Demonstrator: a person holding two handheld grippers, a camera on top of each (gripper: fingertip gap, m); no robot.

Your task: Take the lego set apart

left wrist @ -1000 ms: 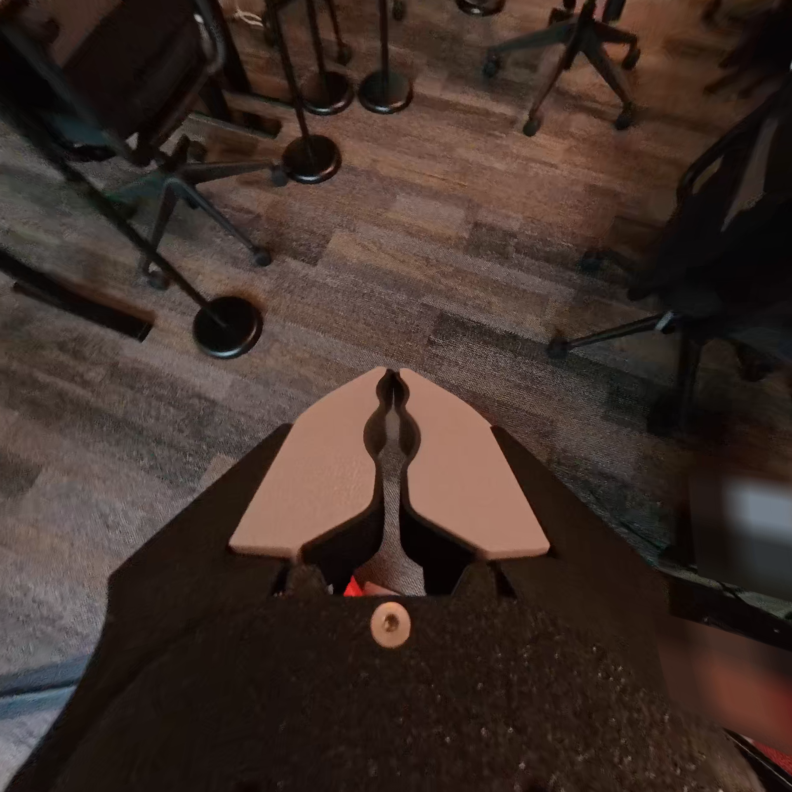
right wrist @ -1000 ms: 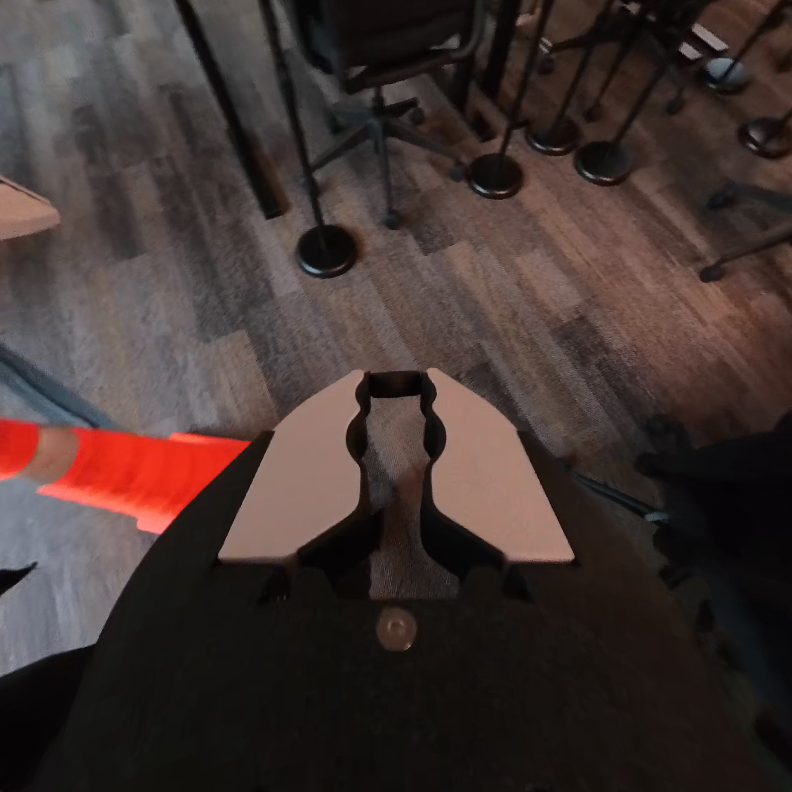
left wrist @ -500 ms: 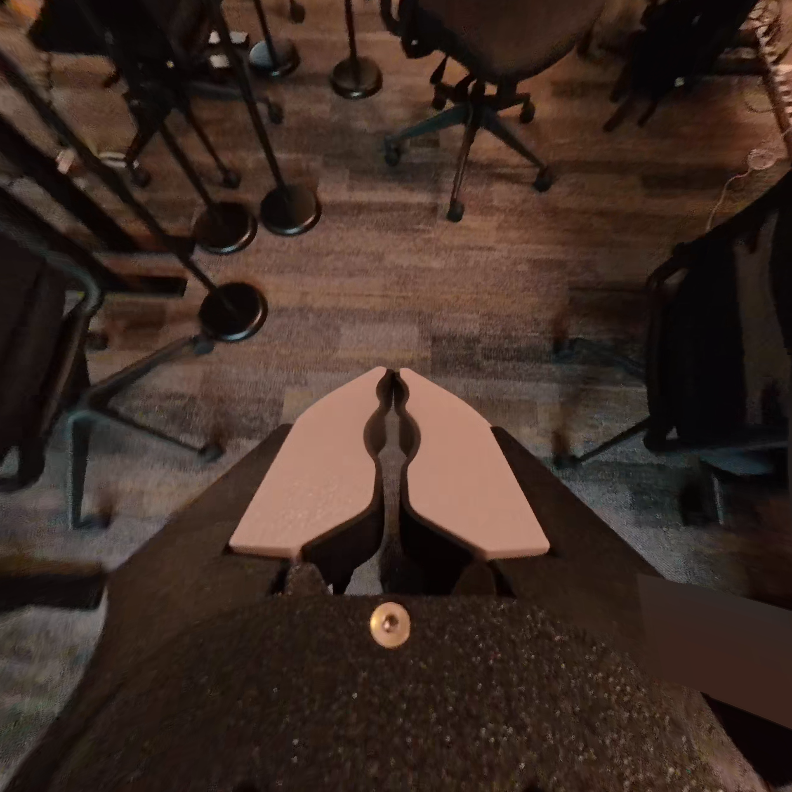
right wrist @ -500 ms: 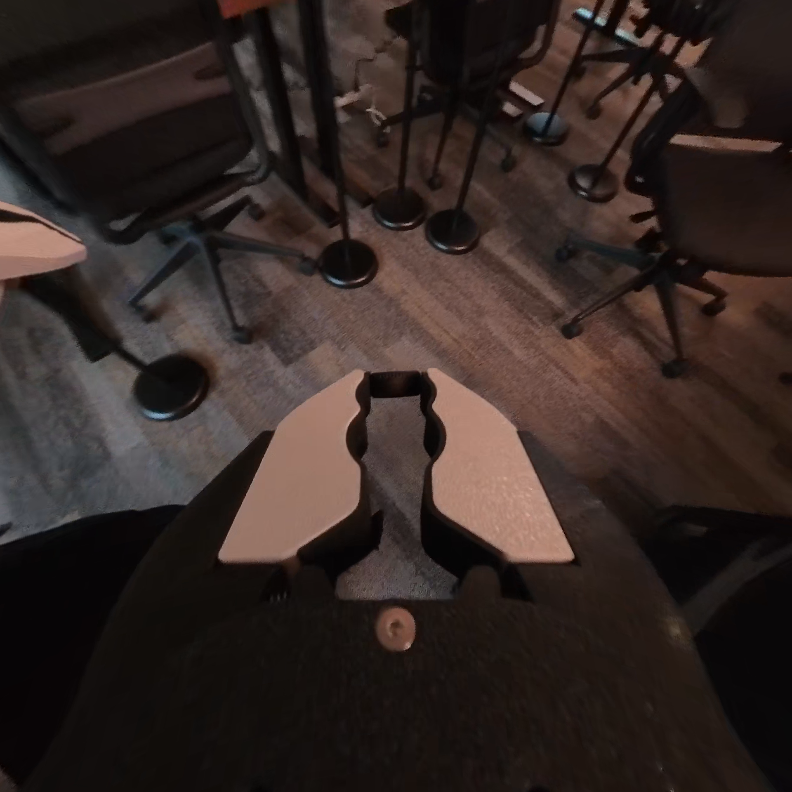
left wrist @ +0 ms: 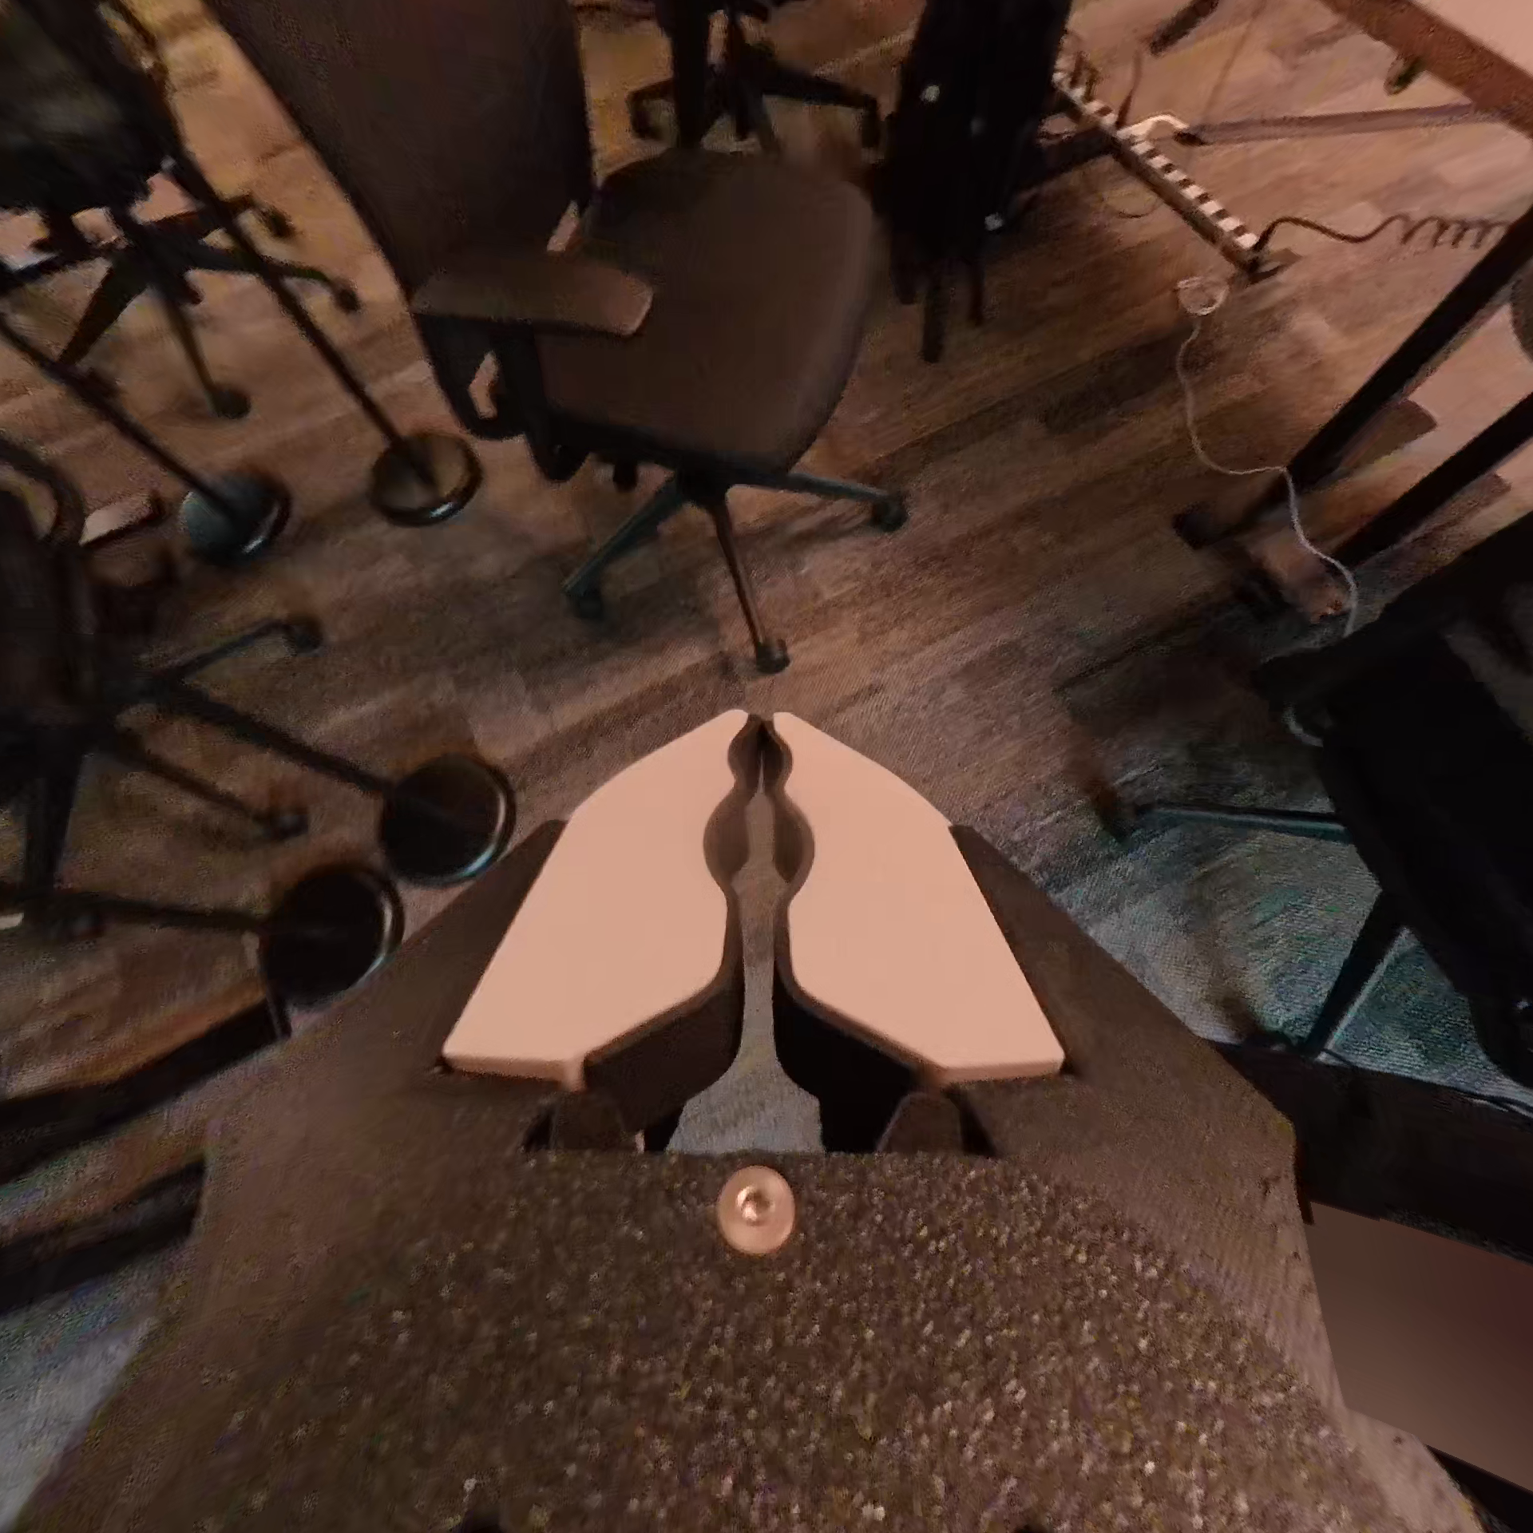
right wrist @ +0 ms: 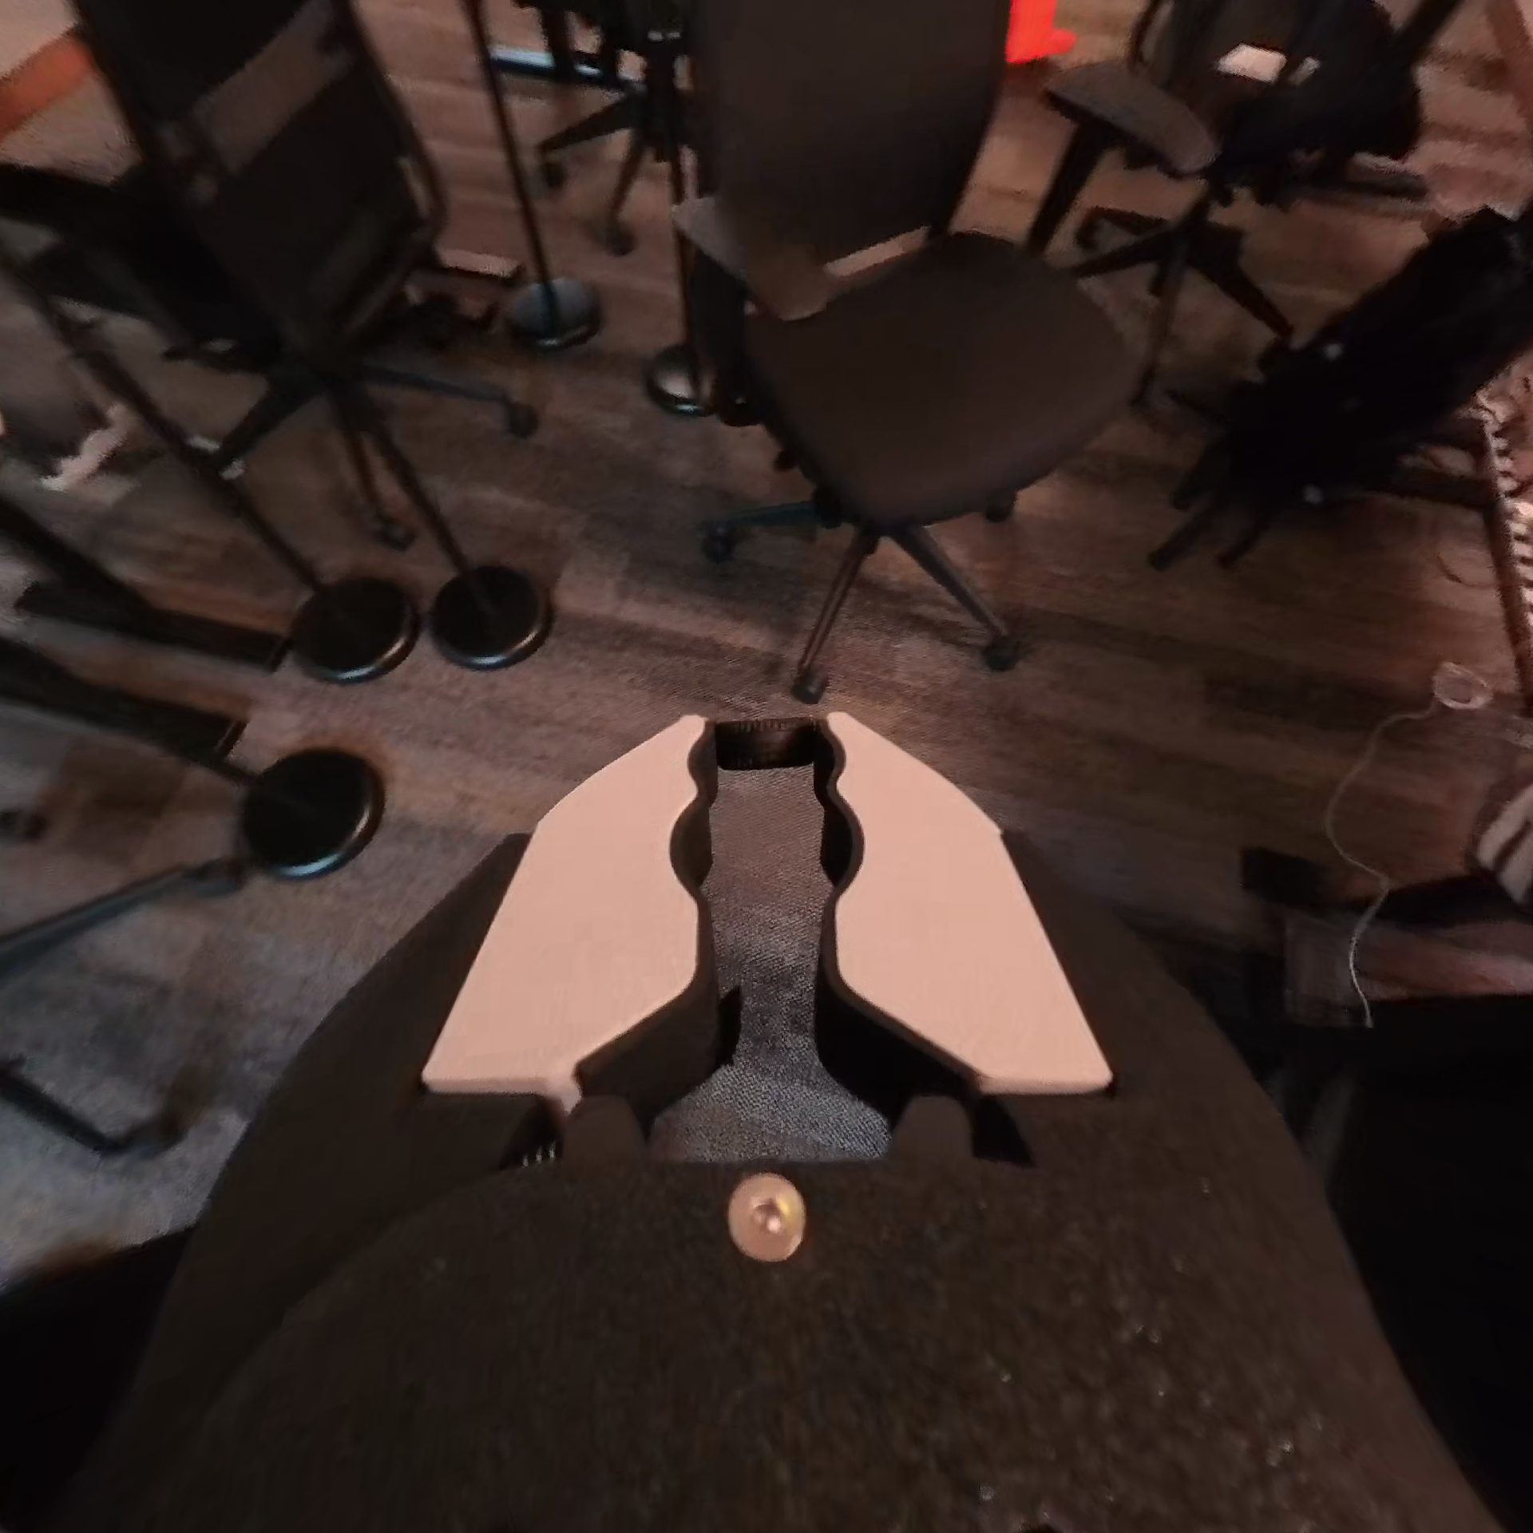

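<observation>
Left gripper point(left wrist: 761, 730) fingers together, empty. Right gripper point(right wrist: 770, 741) clamped on a small dark piece point(right wrist: 765, 744), probably lego. No set in view. Risk: the piece drops onto the carpet point(right wrist: 1120, 747).

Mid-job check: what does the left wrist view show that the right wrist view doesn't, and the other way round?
Only the left wrist view shows the left gripper, its tan fingertips touching with nothing between them, and a long pale slatted strip lying on the floor at upper right. Only the right wrist view shows the right gripper clamped on a small dark block, plus a bright orange object at the top edge. Both share a dark office chair on wood-look flooring and black round stand bases. Neither shows a lego set.
</observation>
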